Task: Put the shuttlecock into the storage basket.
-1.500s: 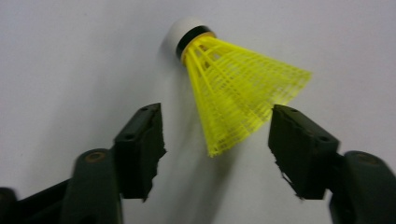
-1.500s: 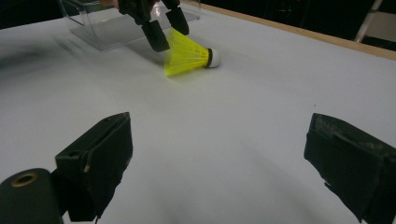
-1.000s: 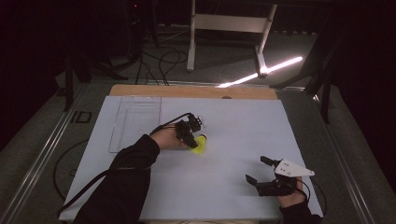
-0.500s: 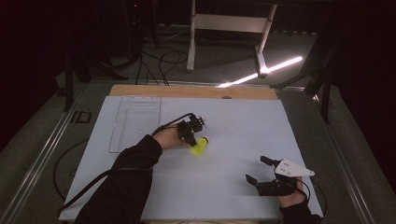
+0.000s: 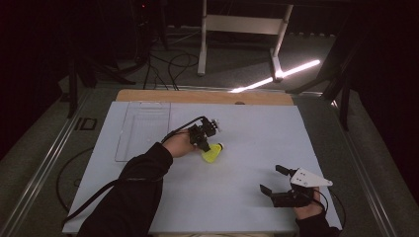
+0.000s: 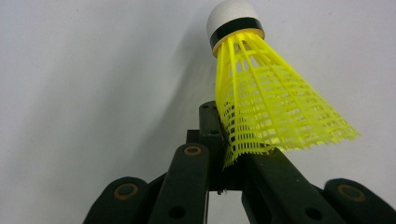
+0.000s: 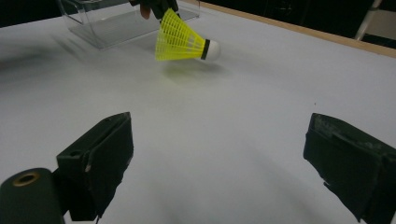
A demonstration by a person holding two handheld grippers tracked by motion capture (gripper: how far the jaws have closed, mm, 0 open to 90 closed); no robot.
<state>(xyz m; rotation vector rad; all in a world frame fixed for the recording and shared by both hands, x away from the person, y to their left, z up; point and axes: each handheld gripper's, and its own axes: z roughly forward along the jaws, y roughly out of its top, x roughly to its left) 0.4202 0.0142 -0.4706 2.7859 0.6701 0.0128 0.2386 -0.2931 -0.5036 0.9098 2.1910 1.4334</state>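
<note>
Near the middle of the white tabletop [image 5: 237, 197] we hold a yellow shuttlecock [image 6: 271, 112] by its skirt's rim, our left gripper [image 5: 203, 139] fingers having just closed on it, its white cork tip pointing away. Beyond it lies a clear tray [image 5: 141, 131]. Well apart, our right gripper [image 5: 273, 180] rests with fingers wide, nothing between them.

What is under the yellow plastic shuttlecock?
Under the yellow plastic shuttlecock, gripped at its skirt by the left tongs, lie its shadow and the white table sheet. Whether it touches the sheet is unclear.
</note>
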